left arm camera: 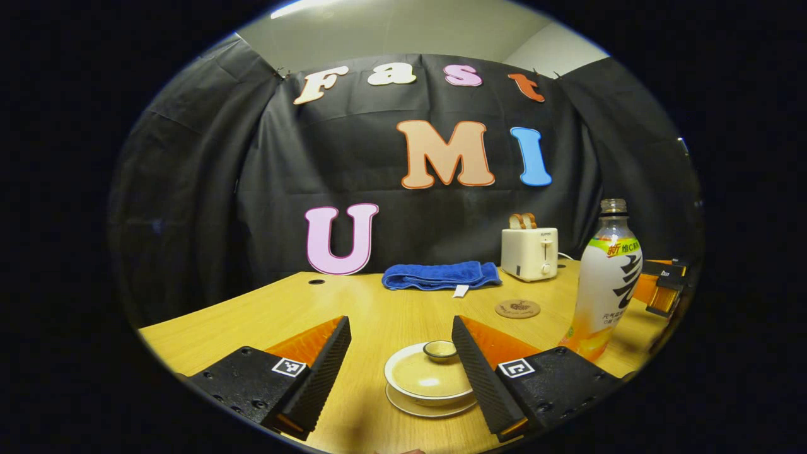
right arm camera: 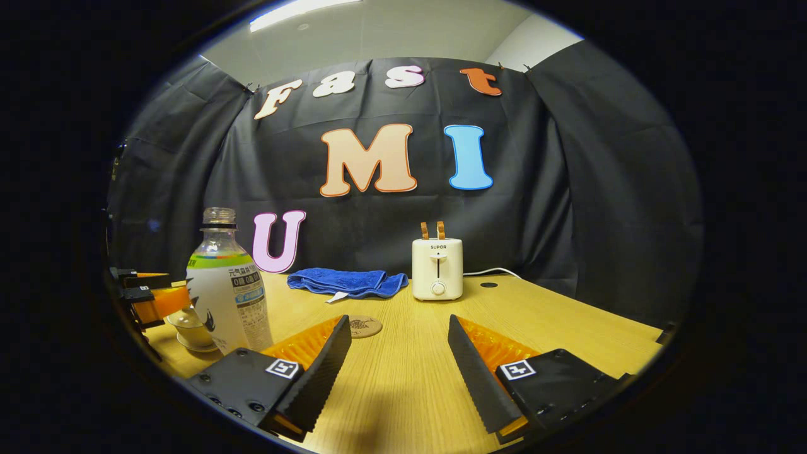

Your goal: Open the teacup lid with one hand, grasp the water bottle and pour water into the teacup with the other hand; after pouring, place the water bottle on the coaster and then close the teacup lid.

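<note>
Left gripper view: left gripper point(left arm camera: 401, 359) jaws spread wide, nothing between them but air, lined up on the teacup point(left arm camera: 430, 379). Lid point(left arm camera: 432, 373) sits on the cup, knob point(left arm camera: 440, 349) pointing up, cup on its saucer. So lid not opened yet; I judge the task at its very start: no pour, no bottle placing, no closing done.

Right of the cup: coaster point(left arm camera: 517, 309) lies bare, behind the cup; bottle point(left arm camera: 604, 281) stands upright just right of the cup, long axis vertical, mouth up, no cap visible, apart from the coaster. Behind the coaster: towel point(left arm camera: 440, 275) and toaster point(left arm camera: 529, 253).

Right gripper view: cup point(right arm camera: 191, 329) mostly hidden behind the bottle point(right arm camera: 228, 285), bottle upright. Right of the bottle: coaster point(right arm camera: 364, 326), then right gripper point(right arm camera: 399, 359), jaws spread, holding nothing, aimed at bare table point(right arm camera: 567, 328) right of the bottle. Bottle not grasped.
</note>
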